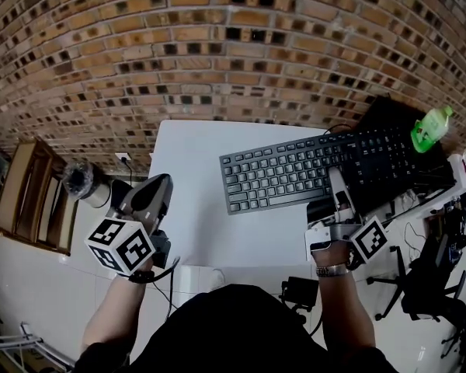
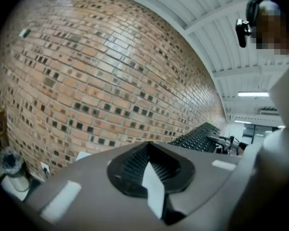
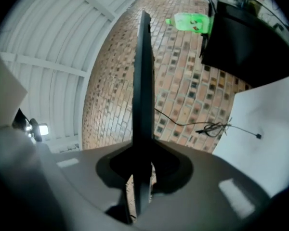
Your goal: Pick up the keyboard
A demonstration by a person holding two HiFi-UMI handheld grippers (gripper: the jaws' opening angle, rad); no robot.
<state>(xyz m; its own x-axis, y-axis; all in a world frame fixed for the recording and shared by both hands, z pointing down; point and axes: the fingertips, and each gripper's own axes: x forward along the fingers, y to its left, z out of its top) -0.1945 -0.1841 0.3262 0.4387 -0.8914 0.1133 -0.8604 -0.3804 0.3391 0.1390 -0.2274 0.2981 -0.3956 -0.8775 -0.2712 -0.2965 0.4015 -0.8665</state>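
The black keyboard [image 1: 295, 173] hangs tilted above the white table [image 1: 188, 169], its right half over dark gear. My right gripper [image 1: 338, 183] is shut on its near edge, close to the middle. In the right gripper view the keyboard [image 3: 143, 76] runs edge-on straight up from between the jaws of the right gripper [image 3: 137, 177]. My left gripper [image 1: 161, 183] is held up at the table's left side, apart from the keyboard, shut with nothing in it. In the left gripper view the left gripper [image 2: 151, 174] points at the brick wall, and the keyboard [image 2: 197, 137] shows far right.
A green bottle [image 1: 431, 129] lies at the back right, also seen as the green bottle [image 3: 190, 22]. A thin cable [image 3: 212, 128] trails off the table's far edge. A wooden shelf [image 1: 35, 193] stands at the left, an office chair [image 1: 427, 286] at the right. The brick wall [image 1: 217, 45] is behind.
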